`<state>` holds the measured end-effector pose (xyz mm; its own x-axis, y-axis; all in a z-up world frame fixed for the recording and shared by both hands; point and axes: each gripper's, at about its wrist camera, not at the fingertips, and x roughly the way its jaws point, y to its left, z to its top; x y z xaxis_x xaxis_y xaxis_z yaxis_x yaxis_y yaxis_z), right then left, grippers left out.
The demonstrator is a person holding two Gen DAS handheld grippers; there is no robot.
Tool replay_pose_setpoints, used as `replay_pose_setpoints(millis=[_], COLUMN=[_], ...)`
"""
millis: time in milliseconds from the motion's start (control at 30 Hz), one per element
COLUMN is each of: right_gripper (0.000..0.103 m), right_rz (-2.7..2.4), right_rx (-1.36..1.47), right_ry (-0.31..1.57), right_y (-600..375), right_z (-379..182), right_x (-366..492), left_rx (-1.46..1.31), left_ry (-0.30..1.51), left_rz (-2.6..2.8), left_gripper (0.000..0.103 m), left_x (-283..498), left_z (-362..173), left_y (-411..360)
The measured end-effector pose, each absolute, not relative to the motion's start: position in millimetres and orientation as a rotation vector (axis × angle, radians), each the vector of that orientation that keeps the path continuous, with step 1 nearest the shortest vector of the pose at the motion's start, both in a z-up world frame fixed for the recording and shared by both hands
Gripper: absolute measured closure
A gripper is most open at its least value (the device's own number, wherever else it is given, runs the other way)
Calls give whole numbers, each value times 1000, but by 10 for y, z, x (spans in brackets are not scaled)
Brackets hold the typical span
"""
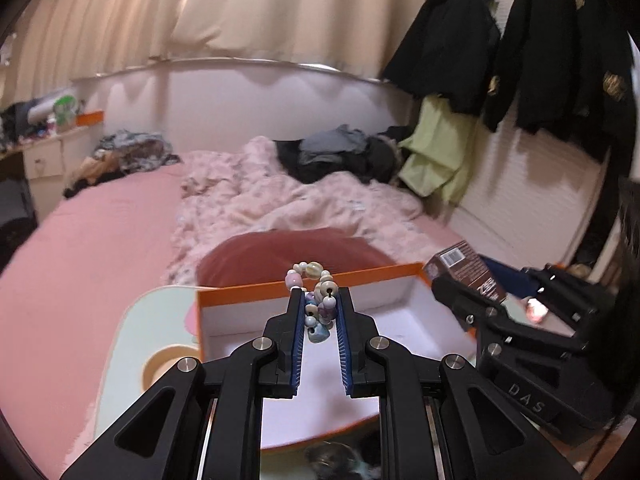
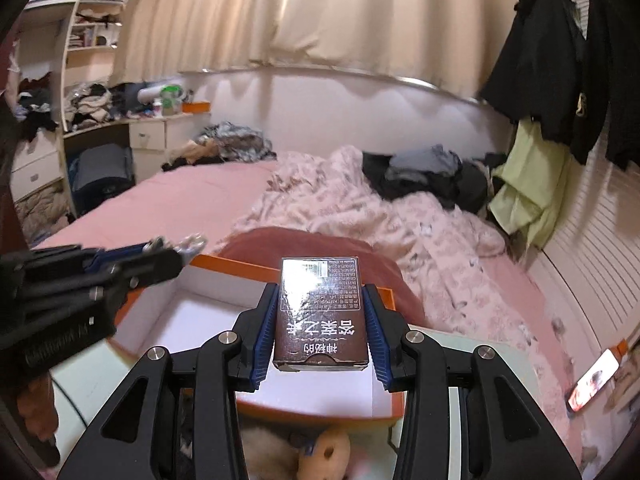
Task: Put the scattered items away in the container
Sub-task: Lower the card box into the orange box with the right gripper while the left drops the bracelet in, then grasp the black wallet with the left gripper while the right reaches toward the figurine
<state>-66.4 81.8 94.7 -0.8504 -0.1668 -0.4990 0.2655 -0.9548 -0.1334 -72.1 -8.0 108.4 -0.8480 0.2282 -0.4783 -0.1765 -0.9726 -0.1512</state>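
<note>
An orange box point(image 1: 304, 286) with a white inside stands open on a pale tray point(image 1: 132, 344) on the bed. My left gripper point(image 1: 320, 294) is shut on a bead bracelet point(image 1: 318, 300) and holds it above the box's near half. In the right wrist view my right gripper point(image 2: 320, 294) is shut on a dark brown card box point(image 2: 320, 312) with white lettering, held over the orange box point(image 2: 224, 266). The left gripper point(image 2: 176, 254) shows there at the left, over the box's far left corner. The right gripper point(image 1: 452, 286) with the card box point(image 1: 464, 268) shows at the right of the left wrist view.
A dark red cushion point(image 1: 288, 252) lies just behind the box. A crumpled pink duvet point(image 2: 360, 208) and piles of clothes point(image 2: 428, 176) cover the bed's far side. A lit phone point(image 2: 592, 380) lies at the right. Plush toys point(image 2: 296, 452) sit below the box's near edge.
</note>
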Motion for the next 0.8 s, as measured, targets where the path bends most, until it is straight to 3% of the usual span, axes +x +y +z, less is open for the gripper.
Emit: replay_pose_setpoints(millis=[33,100,133,200,433,567,700,800], right_gripper=[61,53,39,33,22,22,22,22], right_rz=[-2804,-2799,-2802,-2820,-2823,-2837,-2788,-2738], right_rx=[745,779,792,788,743,729,767,845], right_ry=[297,289,273,234,173,156,-9,-85], right_y=[793,773,777,817,894,932,1177,1362], right_z=[923,881,863,841,895,968,991,910], right_x=[-706,-780,-802,-805,-665,-622,-384,-137], left_rx=[-757,-772,-779,-747,-668,-666,-711,-801], left_ry=[-160,-198,-215,-249,-261,-219,-116,-146], left_rz=[2840,2847,2844,2844,2842,2814,2793,2716], left_gripper=[87,69,53,42,40,40,34,33], left_x=[-737,-757,-754,-686,-423,-209,105,314], left_z=[1063,1038,1035,1048,1131,1137,1043,861], left_y=[-94,-136,-156,-222,-304,-253,-213,-227])
